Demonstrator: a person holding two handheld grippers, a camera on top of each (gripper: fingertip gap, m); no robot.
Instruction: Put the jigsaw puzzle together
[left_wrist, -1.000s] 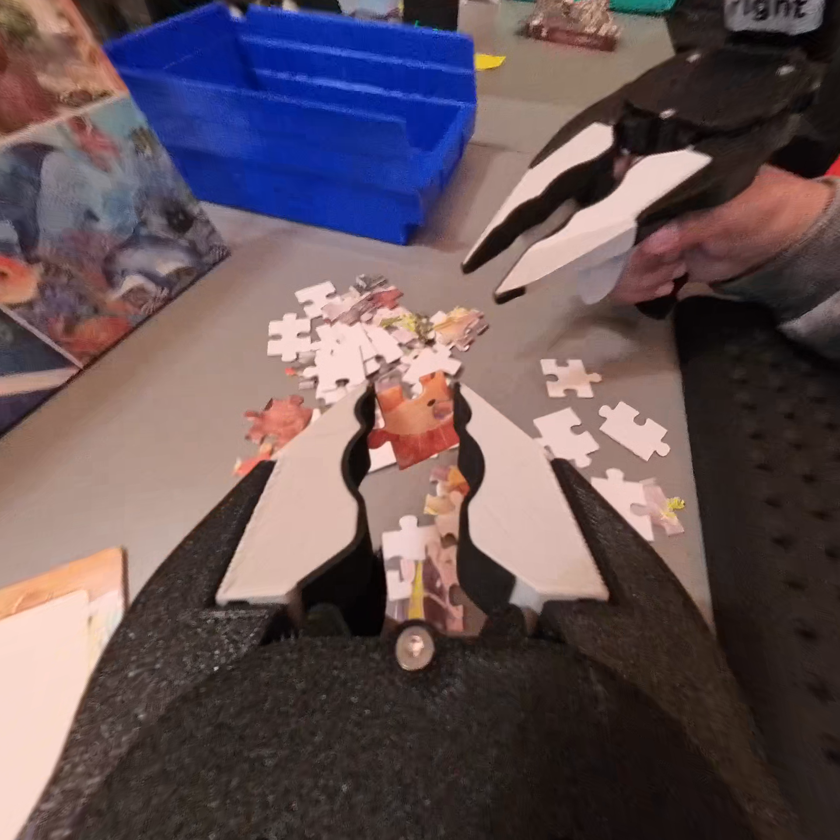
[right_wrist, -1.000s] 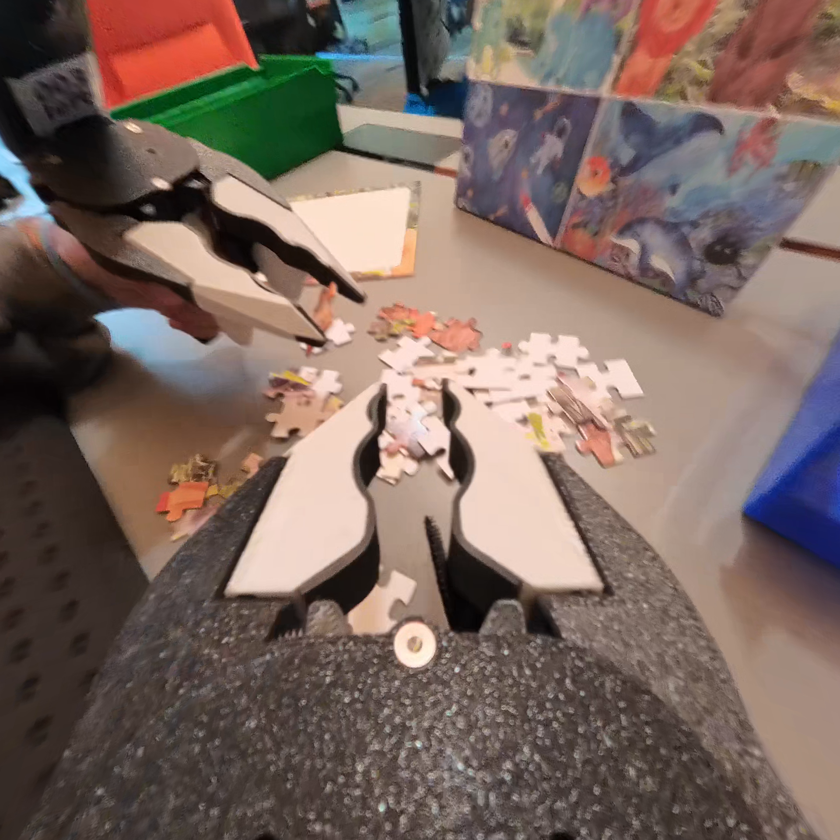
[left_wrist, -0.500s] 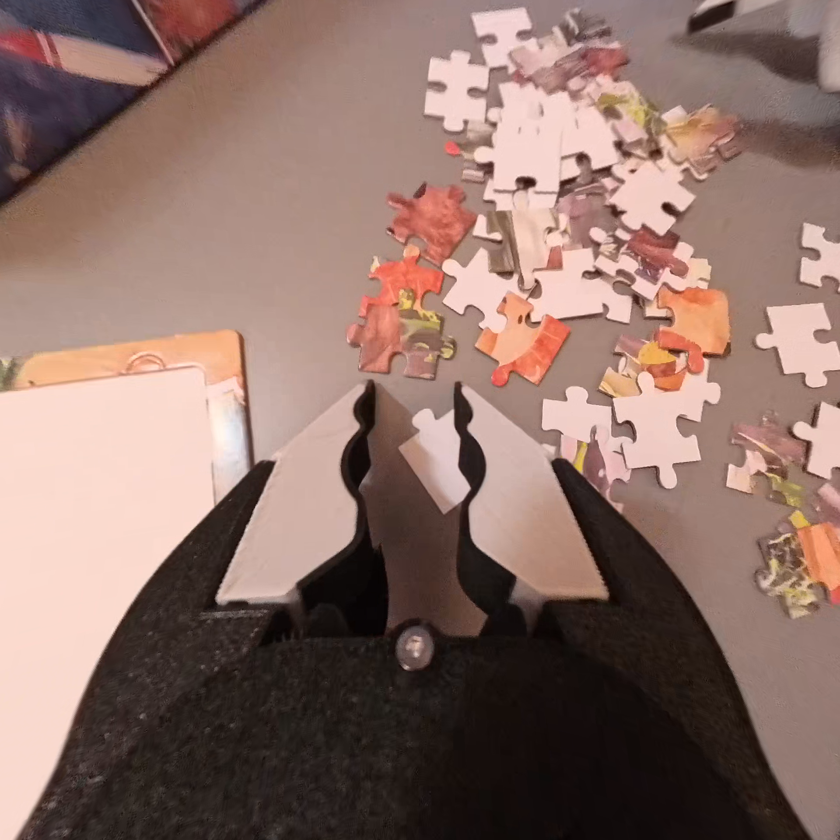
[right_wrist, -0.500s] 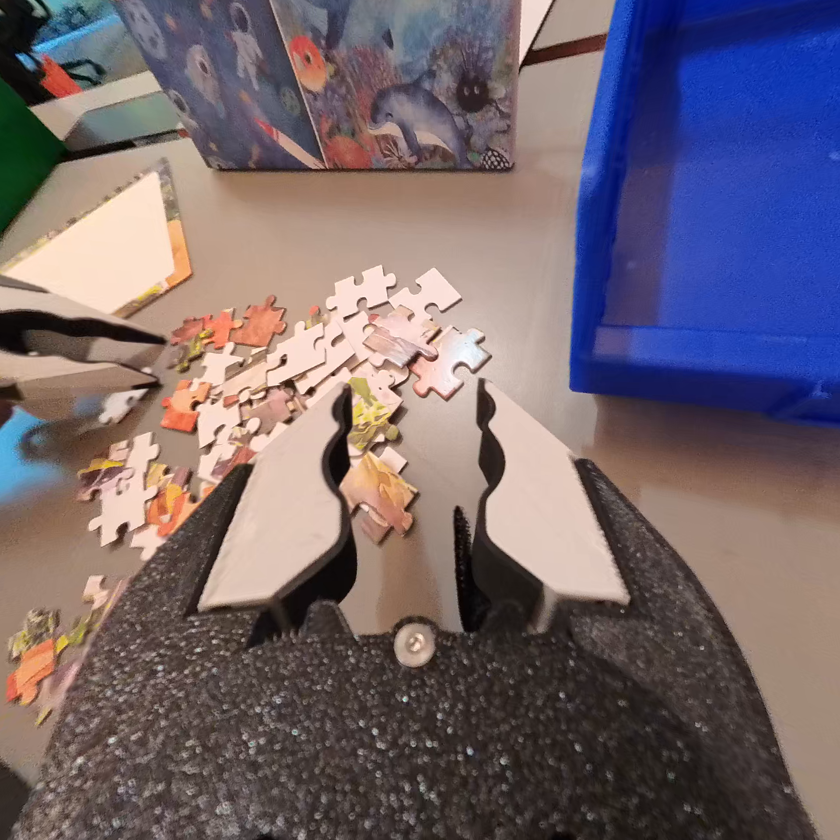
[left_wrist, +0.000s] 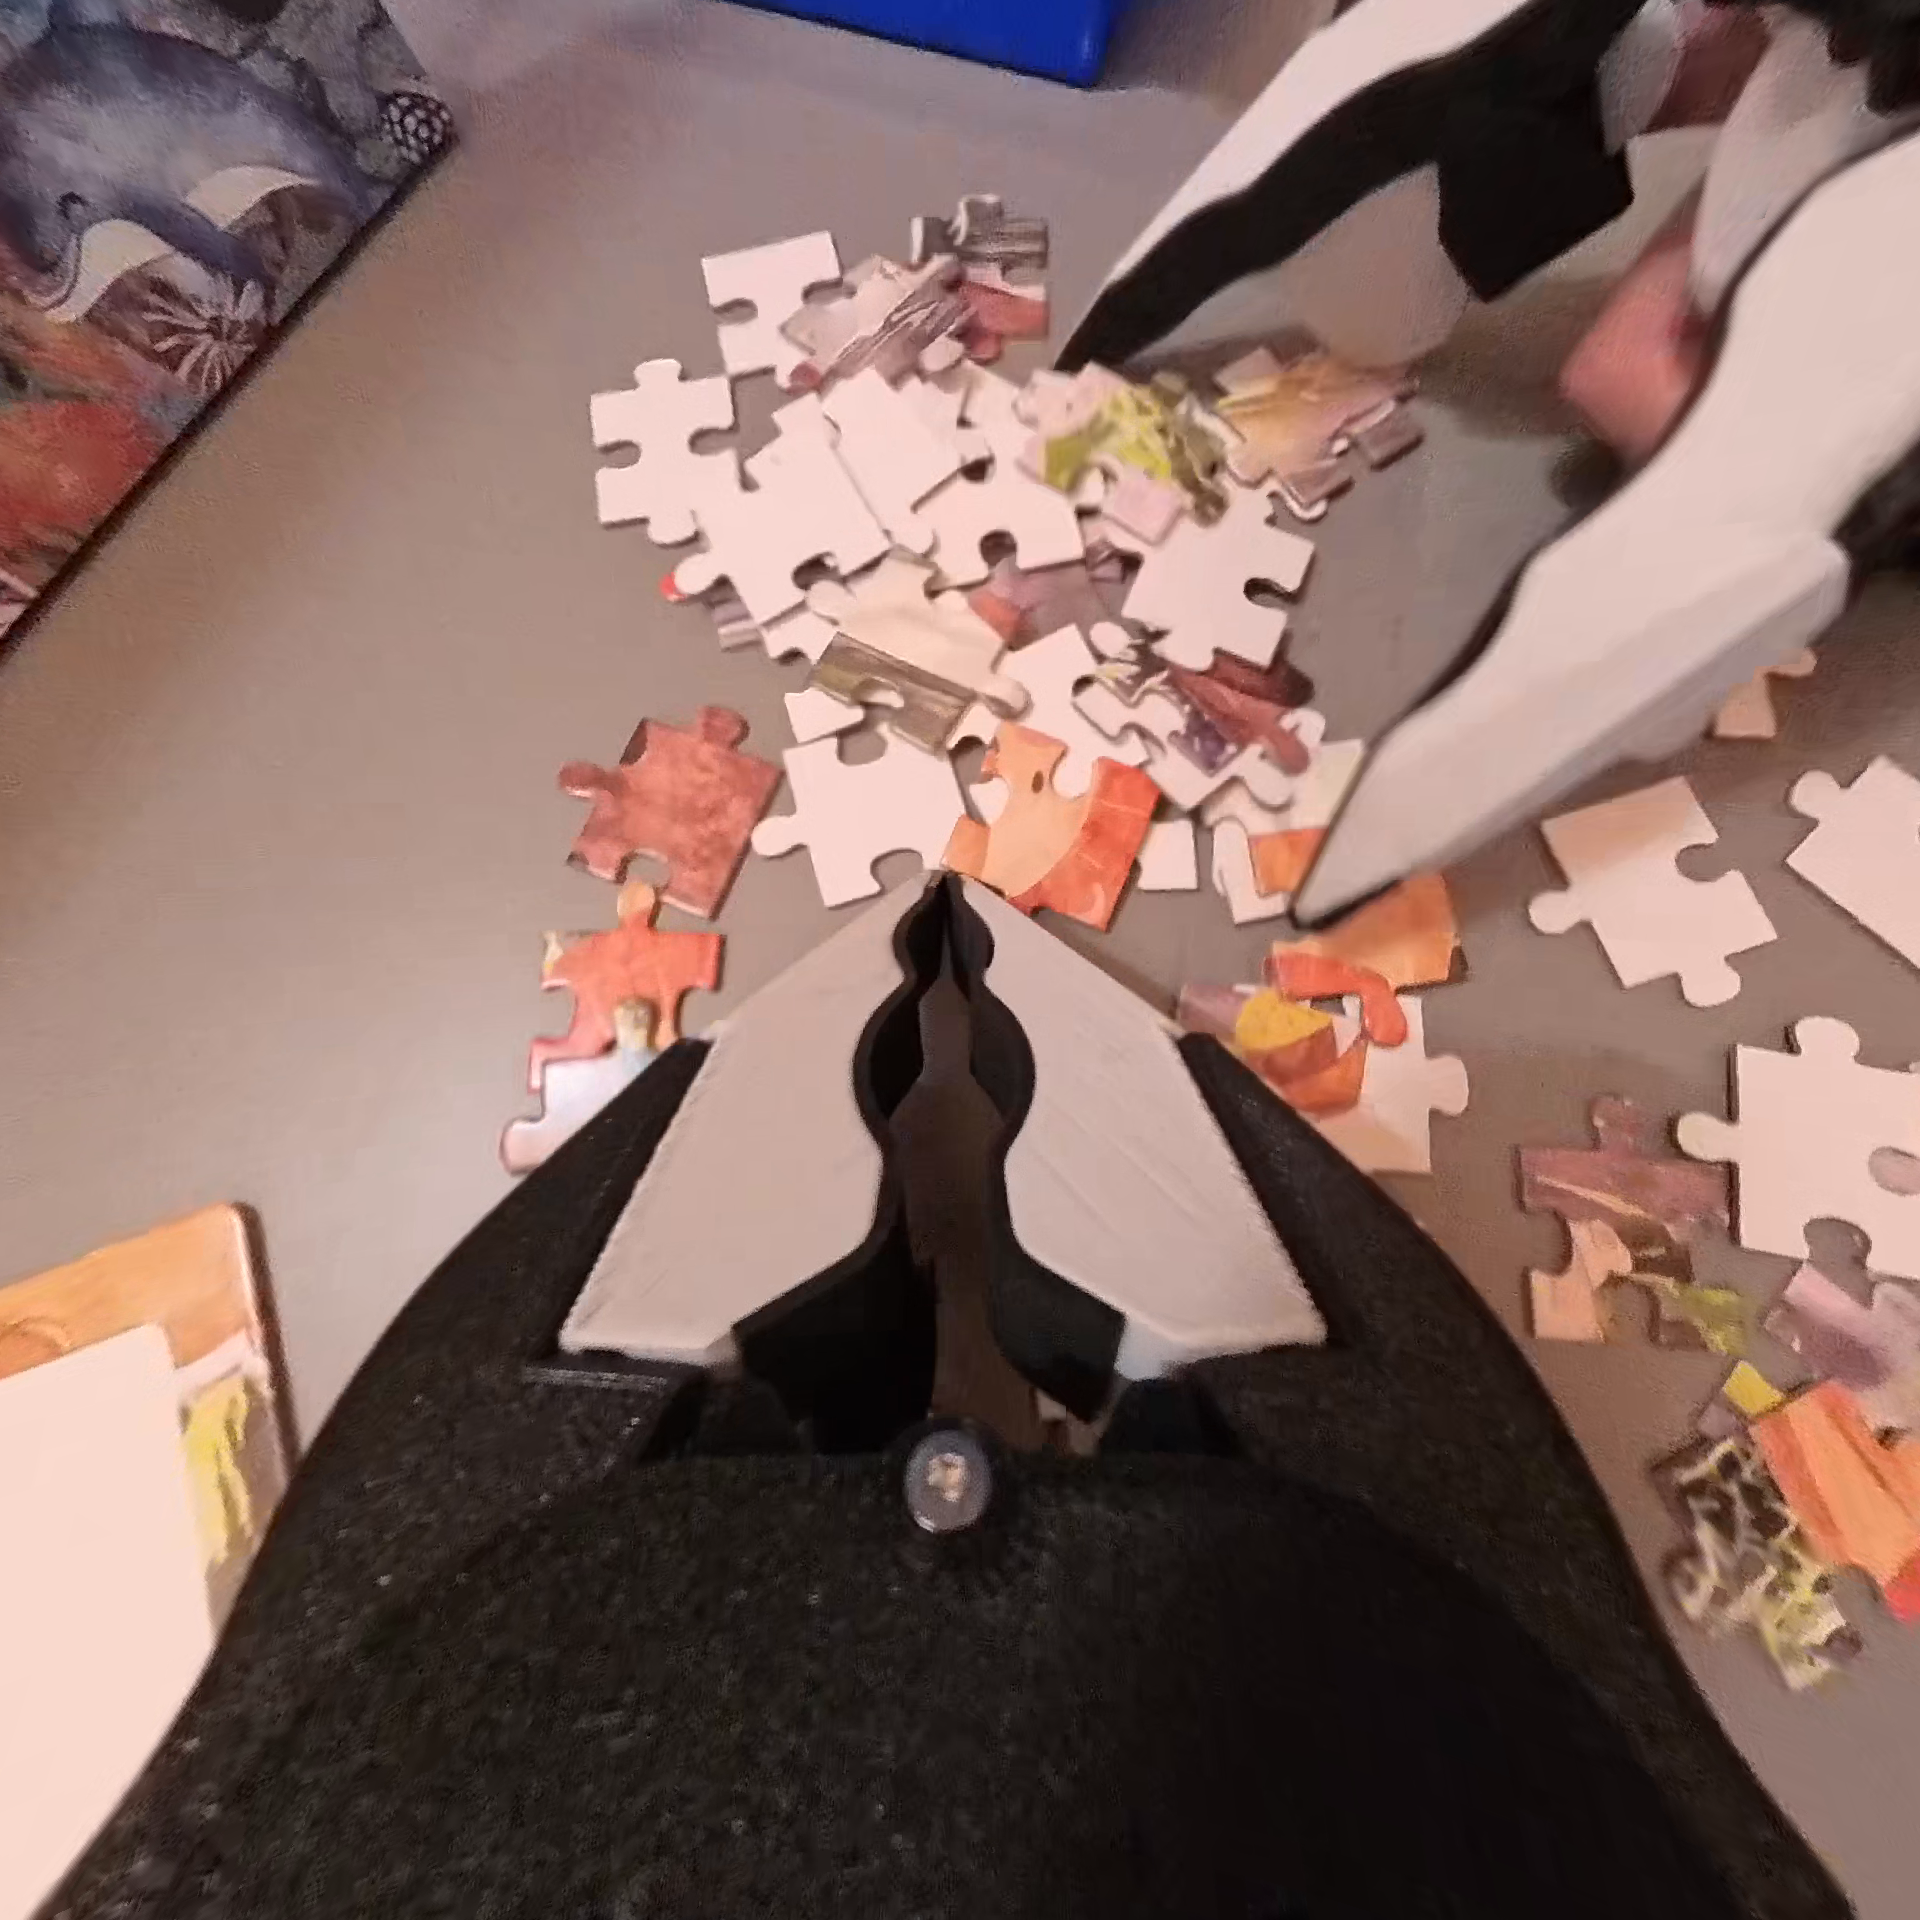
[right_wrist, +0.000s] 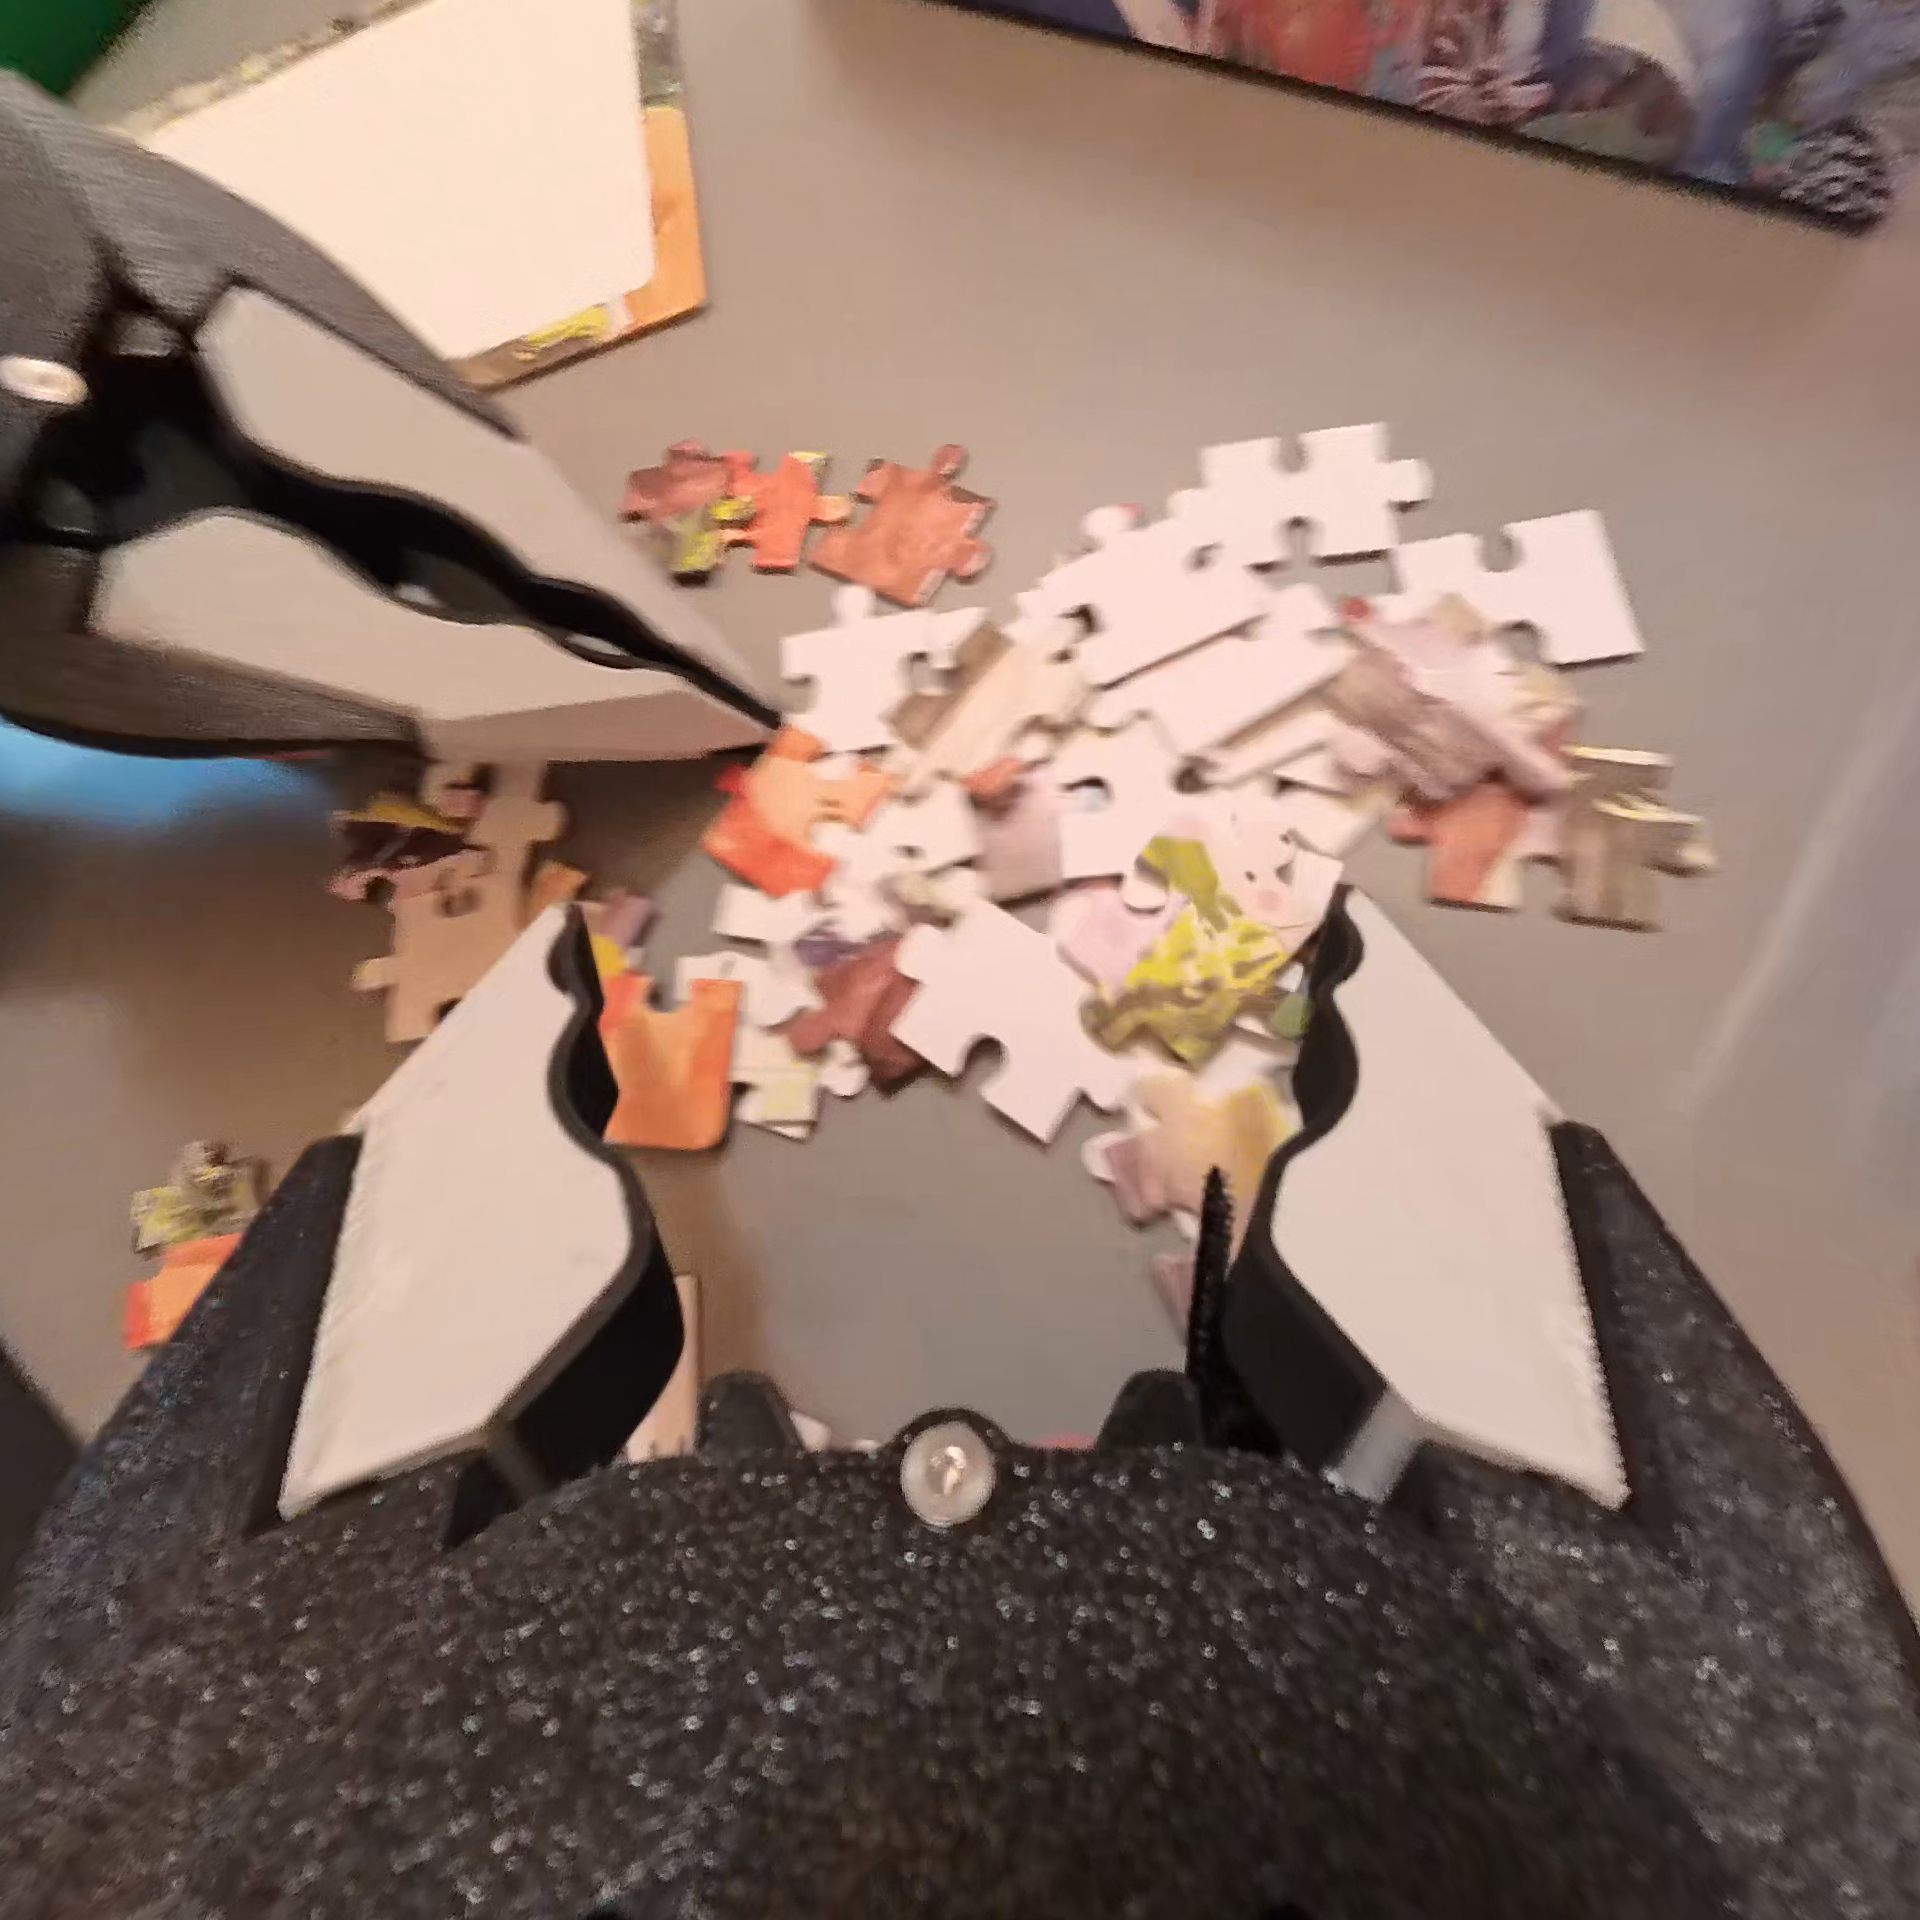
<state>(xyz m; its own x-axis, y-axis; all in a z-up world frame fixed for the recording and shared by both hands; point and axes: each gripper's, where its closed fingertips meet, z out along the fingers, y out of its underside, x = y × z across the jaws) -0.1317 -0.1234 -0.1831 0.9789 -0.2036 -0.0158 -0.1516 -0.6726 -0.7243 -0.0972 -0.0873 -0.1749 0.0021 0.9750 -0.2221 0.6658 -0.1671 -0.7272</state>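
The left gripper (left_wrist: 943, 883) has its fingers closed, empty, tip just beside an orange piece (left_wrist: 1049, 821). The right gripper (right_wrist: 951, 935) is spread wide over the pile (right_wrist: 1143, 790) on the grey surface (left_wrist: 312, 727). Judged best: single out 1 face-up piece, pinch its edge, avoid overlapping neighbours.
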